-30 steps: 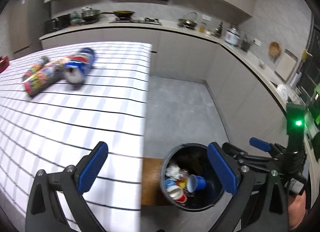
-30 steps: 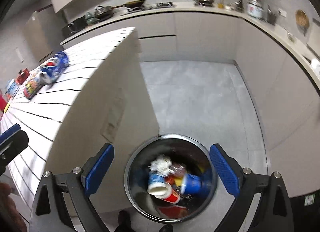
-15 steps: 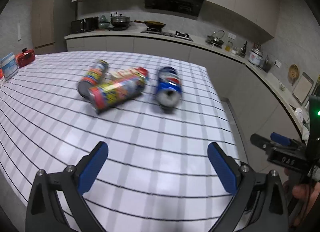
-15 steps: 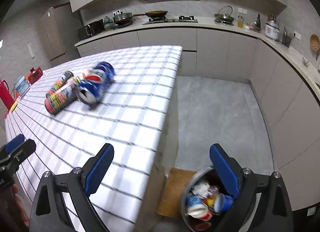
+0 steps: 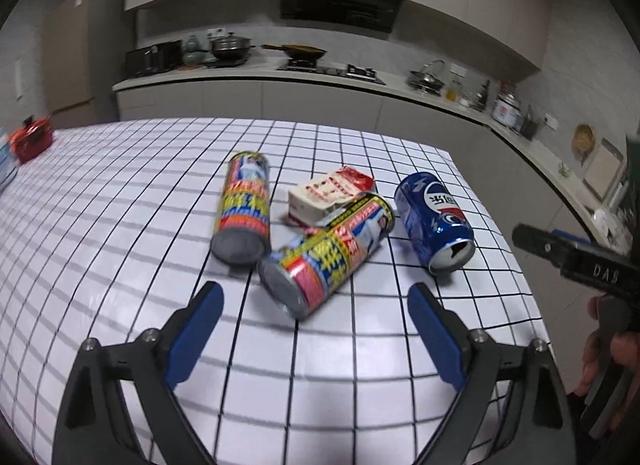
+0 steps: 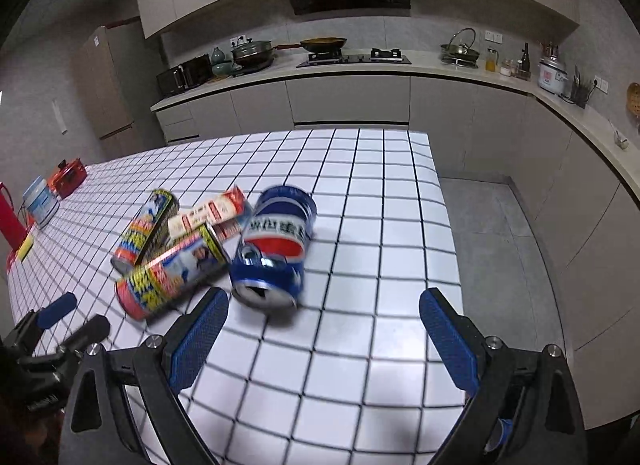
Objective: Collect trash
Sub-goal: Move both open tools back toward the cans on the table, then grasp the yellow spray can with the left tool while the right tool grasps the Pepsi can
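Note:
On the white grid table lie a blue Pepsi can, two colourful tall cans and a crumpled red-and-white carton. My left gripper is open and empty, just short of the nearer colourful can. My right gripper is open and empty, just short of the Pepsi can. In the right wrist view the colourful cans and the carton lie left of it.
A red pot and a white tub stand at the table's far left. The table's right edge drops to the grey floor. Kitchen counters line the back and right walls.
Both grippers swung up from the trash bin on the floor and moved in over the table toward the cans. Both stayed open and empty.

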### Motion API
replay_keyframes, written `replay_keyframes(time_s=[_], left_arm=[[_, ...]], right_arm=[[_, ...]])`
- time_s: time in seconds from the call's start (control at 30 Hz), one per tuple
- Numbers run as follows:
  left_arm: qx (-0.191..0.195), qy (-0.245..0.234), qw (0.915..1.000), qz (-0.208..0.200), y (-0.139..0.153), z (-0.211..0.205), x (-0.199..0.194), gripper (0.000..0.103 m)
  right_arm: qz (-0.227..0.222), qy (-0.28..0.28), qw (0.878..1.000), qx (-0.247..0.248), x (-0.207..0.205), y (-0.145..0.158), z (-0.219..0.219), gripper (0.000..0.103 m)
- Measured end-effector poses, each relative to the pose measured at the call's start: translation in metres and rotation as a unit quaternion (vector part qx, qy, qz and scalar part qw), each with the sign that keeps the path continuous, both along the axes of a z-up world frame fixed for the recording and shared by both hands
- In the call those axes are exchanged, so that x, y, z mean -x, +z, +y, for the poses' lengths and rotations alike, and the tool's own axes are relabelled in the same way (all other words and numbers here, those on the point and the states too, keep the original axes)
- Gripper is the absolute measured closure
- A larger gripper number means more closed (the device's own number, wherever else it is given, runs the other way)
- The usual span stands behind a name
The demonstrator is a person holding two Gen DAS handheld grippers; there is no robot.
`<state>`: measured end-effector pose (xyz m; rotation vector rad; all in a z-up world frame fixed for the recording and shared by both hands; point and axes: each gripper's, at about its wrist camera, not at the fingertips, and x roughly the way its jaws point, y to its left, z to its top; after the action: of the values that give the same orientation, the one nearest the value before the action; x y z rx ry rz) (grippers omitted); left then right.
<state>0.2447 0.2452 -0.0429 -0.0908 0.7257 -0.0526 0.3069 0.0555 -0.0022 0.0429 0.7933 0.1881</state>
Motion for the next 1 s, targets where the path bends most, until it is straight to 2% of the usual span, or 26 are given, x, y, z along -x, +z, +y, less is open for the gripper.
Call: replay_keyframes(time_s=[0.3, 0.37, 0.4, 0.6, 0.7, 1.0], left_arm=[[-0.034, -0.066, 0.9967, 0.033, -0.019, -0.013, -0.051, 0.014], [-0.041, -0.073, 0.9956, 0.043, -0.025, -0.016, -0.06, 0.017], [-0.045, -0.076, 0.995, 0.046, -0.028, -0.017, -0.063, 0.023], [-0.033, -0.065, 0.9962, 0.048, -0.032, -0.014, -0.072, 0.039], [-0.012, -0.052, 0.9973, 0.05, -0.031, -0.008, -0.076, 0.043], [-0.012, -0.031, 0.9979, 0.056, -0.034, -0.007, -0.086, 0.045]], right_arm=[[0.013, -0.028, 1.0, 0.002, -0.027, -0.003, 0.005, 0.005], [0.015, -0.034, 0.999, 0.0, -0.033, -0.005, 0.004, 0.005], [0.016, -0.035, 0.999, -0.001, -0.035, -0.006, 0.005, 0.005], [0.023, -0.035, 0.999, -0.005, -0.048, -0.012, 0.012, 0.005], [0.025, -0.032, 0.999, -0.007, -0.055, -0.016, 0.018, 0.005], [0.046, -0.022, 0.999, 0.001, -0.074, -0.032, 0.035, 0.005]])
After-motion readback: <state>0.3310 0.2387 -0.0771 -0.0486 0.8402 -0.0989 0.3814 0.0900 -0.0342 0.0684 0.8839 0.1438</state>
